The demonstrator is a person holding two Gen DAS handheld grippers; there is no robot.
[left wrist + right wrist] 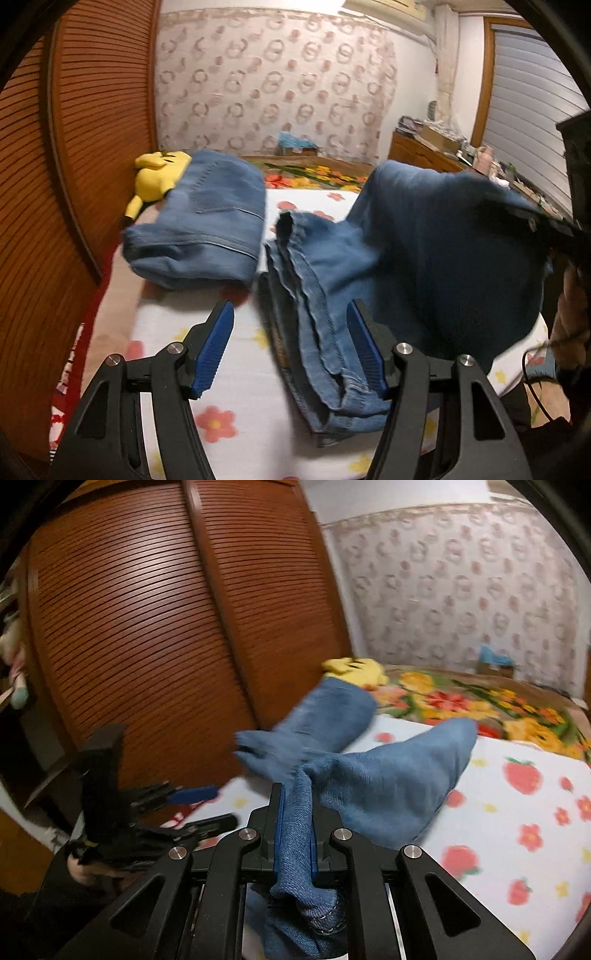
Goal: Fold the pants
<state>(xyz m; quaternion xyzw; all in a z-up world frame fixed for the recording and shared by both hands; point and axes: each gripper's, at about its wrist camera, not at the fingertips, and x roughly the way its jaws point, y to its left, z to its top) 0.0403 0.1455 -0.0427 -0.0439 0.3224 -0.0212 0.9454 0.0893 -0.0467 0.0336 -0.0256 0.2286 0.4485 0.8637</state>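
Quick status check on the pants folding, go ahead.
Right gripper shut on the jeans, lifting a bunched section. Left gripper open, jeans edge between its fingers, ungripped. Folded jeans and yellow plush toy sit beyond, not blocking.

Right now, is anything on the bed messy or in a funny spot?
Yes. A yellow plush toy is wedged behind the folded jeans, half hidden against the wooden wardrobe doors. The other jeans are bunched and lifted off the bed, pinched in the right gripper. The left gripper is open, holding nothing.
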